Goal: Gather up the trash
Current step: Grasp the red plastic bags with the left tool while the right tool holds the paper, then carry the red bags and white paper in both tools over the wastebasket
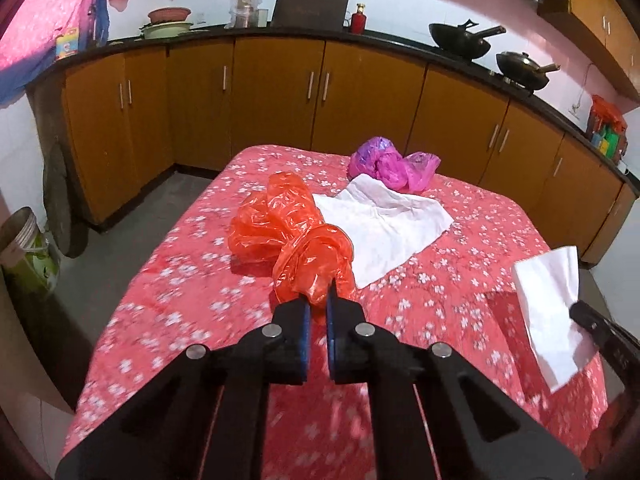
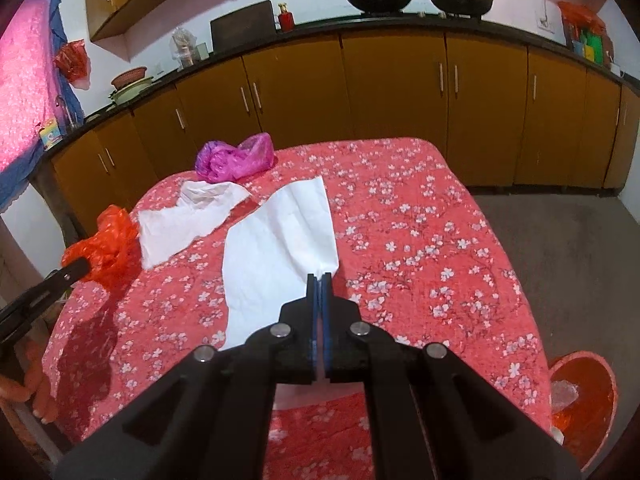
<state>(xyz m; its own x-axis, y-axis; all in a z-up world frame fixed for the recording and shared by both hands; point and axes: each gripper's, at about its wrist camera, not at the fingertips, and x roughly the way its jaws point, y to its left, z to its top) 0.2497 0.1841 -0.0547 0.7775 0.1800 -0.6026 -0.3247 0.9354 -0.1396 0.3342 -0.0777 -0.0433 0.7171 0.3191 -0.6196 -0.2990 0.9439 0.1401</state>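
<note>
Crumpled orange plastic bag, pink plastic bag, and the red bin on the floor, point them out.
Crumpled orange plastic bag [image 1: 280,224], left wrist view, its bulging middle.
Pink plastic bag [image 2: 236,158], right wrist view, its centre.
Red bin [image 2: 600,412], right wrist view, its rim.

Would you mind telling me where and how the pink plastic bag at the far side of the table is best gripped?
Probably the bunched twist at the top of the pink plastic bag, coming down from above: it is crumpled into raised folds, while its lower edge lies against the flat white paper.

orange bag [image 1: 292,236] crumpled | white tissues [image 1: 380,220] flat | pink bag [image 1: 392,164] bunched
</note>
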